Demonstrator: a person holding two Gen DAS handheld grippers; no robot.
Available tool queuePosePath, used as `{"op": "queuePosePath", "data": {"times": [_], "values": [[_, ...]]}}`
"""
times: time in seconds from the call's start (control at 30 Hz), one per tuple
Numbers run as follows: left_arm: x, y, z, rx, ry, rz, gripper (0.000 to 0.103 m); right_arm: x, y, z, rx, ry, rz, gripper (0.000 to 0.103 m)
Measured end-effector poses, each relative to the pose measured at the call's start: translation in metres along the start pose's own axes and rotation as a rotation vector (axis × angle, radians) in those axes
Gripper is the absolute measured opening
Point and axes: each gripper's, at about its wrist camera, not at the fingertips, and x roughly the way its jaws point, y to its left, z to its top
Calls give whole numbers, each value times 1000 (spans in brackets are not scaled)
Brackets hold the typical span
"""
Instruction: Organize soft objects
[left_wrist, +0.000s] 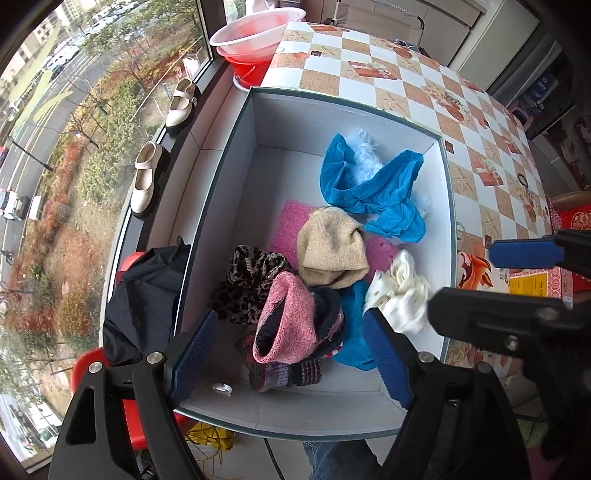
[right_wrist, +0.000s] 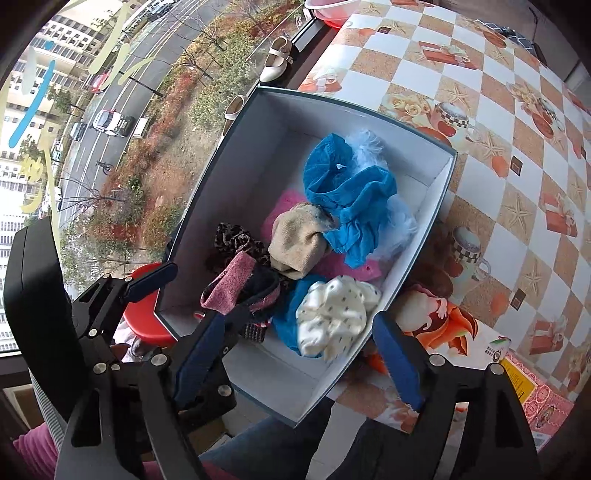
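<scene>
A white-lined box (left_wrist: 236, 166) holds a pile of soft things: a blue cloth (left_wrist: 373, 188), a beige knit hat (left_wrist: 332, 247), a leopard-print cloth (left_wrist: 247, 280), a pink knit hat (left_wrist: 291, 317) and a white cloth (left_wrist: 399, 291). My left gripper (left_wrist: 291, 354) hangs open just above the pink knit hat, nothing between its pads. In the right wrist view my right gripper (right_wrist: 299, 350) stands open over the white dotted cloth (right_wrist: 336, 314), apart from it, at the box (right_wrist: 258, 129) near corner. The blue cloth (right_wrist: 347, 192) and beige hat (right_wrist: 299, 243) lie farther in.
The box rests on a table with a checkered cloth (left_wrist: 406, 74). Stacked basins (left_wrist: 255, 33) stand at the far edge. Two pale shoes (left_wrist: 147, 177) sit on the window sill. A black garment (left_wrist: 147, 302) lies on a red stool to the left. A person's legs show below.
</scene>
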Motion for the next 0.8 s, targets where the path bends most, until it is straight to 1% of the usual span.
{"op": "queuePosePath", "data": {"times": [0.03, 0.1, 0.17, 0.23, 0.27, 0.4, 0.53, 0.6, 0.73, 0.8], "values": [[2, 2, 1, -10, 16, 4, 83, -3, -2, 0, 5, -3, -17, 103], [6, 6, 3, -20, 48, 14, 83, -14, -2, -4, -1, -40, -33, 103], [11, 9, 4, -11, 76, -19, 83, -24, -2, -9, -5, -60, -24, 103], [10, 13, 1, -20, 70, -72, 83, -31, -3, -15, 3, -72, -26, 103], [8, 14, -1, -27, 63, -72, 83, -33, -4, -17, 10, -78, -26, 103], [7, 18, -5, -54, 56, -47, 83, -37, -9, -25, 37, -95, -43, 103], [2, 19, -7, -77, 54, -52, 83, -37, -7, -28, 41, -91, -59, 103], [-3, 14, -8, -67, 53, -40, 83, -36, -6, -29, 40, -91, -62, 103], [-7, 5, -12, -18, 45, 12, 83, -34, -4, -30, 39, -83, -67, 103], [-11, 3, -15, 0, 41, 9, 83, -33, -3, -30, 41, -83, -72, 103]]}}
